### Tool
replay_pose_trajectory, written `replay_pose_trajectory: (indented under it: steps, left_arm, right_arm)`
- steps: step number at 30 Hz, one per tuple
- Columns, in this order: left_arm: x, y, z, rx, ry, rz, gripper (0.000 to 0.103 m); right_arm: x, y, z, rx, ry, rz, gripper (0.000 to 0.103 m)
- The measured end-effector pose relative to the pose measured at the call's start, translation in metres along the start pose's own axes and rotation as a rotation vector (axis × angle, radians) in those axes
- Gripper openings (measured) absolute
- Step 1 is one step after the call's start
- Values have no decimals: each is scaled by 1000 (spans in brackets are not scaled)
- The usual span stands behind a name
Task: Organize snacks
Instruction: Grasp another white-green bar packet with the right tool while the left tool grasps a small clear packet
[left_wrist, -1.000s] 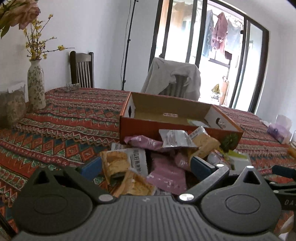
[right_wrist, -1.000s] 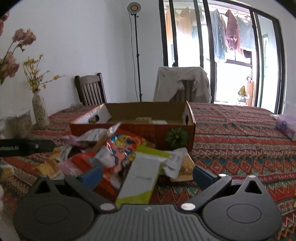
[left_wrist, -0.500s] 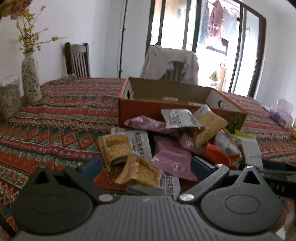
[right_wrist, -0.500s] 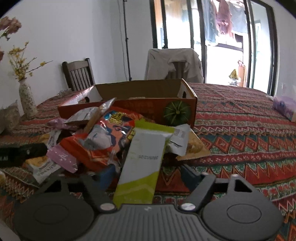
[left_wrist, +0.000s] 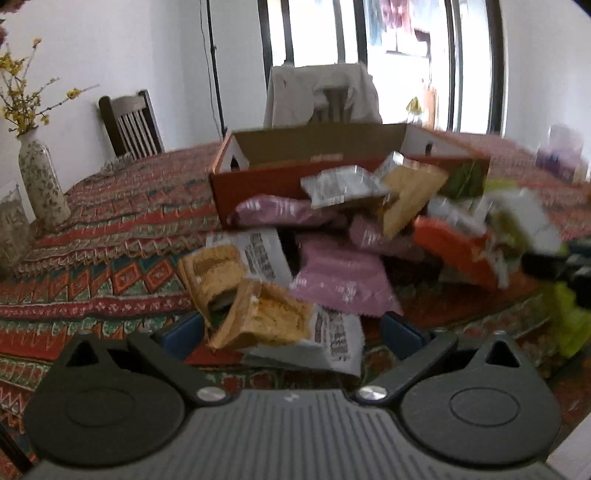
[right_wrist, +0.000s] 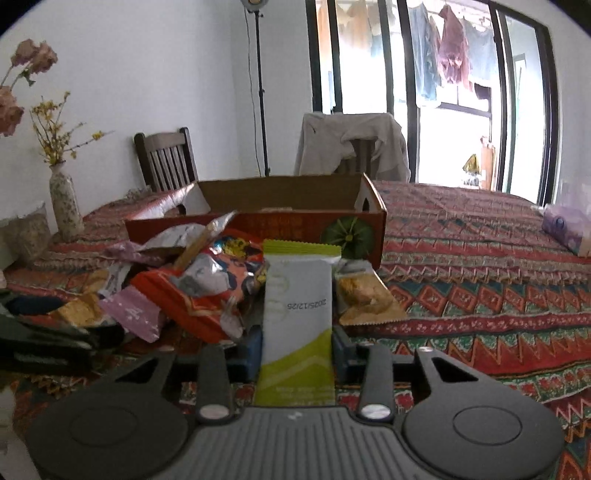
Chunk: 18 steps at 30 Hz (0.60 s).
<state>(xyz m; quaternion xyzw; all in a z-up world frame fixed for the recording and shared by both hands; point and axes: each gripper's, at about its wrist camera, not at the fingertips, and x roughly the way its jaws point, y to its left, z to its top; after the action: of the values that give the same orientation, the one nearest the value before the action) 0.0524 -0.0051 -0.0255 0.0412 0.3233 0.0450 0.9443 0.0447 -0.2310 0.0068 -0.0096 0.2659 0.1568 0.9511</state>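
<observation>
One packet (right_wrist: 297, 314) stands lengthwise between my right claw (right_wrist: 297, 354) pads, just closed on it; box (right_wrist: 291, 221) lies straight beyond (left claw (left_wrist: 291, 332) wide, empty).

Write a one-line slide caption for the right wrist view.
Right gripper, jaws just closing, clamps a white-and-green snack packet before the snack pile and cardboard box.

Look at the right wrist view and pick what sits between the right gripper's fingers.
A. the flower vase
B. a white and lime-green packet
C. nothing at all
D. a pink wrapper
B: the right gripper has just been closing its fingers on the sides of the white and lime-green packet, which stands upright between them.
</observation>
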Motion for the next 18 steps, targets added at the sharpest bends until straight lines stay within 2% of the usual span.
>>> replay_pose_trajectory:
  steps: [5, 10, 12, 16, 18]
  left_arm:
    - [9, -4, -2, 24, -2, 44, 103]
    - [11, 3, -2, -16, 5, 32, 102]
    - [10, 3, -3, -18, -2, 25, 89]
    - [6, 2, -6, -10, -2, -9, 73]
    - [2, 4, -8, -20, -8, -15, 60]
  right_arm:
    - [-5, 2, 1, -2, -16, 2, 37]
    - [-6, 2, -1, 0, -14, 8, 37]
    - [-6, 4, -2, -2, -12, 15, 37]
    - [-7, 4, -2, -3, -15, 17, 37]
    - [-8, 4, -2, -1, -17, 15, 37]
